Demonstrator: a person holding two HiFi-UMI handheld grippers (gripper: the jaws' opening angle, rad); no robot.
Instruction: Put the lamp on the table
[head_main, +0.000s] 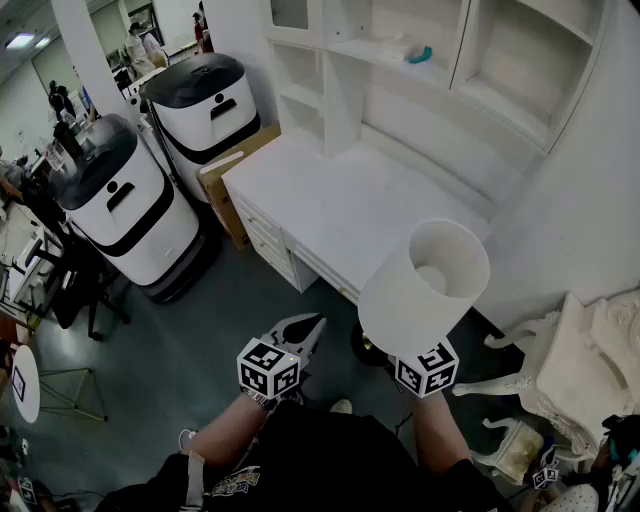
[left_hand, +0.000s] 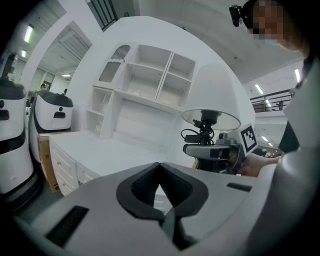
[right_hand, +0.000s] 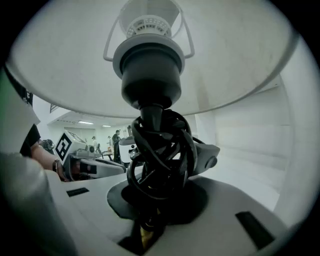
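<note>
The lamp (head_main: 425, 285) is held roughly upright, shade uppermost and stem vertical, just in front of the table (head_main: 330, 200). Its stem is clamped by the right gripper (right_hand: 152, 210). The left gripper (left_hand: 162, 202) is closed on nothing.

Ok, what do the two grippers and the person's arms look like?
The left gripper and right gripper have light grey bodies with black jaw pads. Each carries a white cube printed with black square markers. The arms are bare below a black top.
</note>
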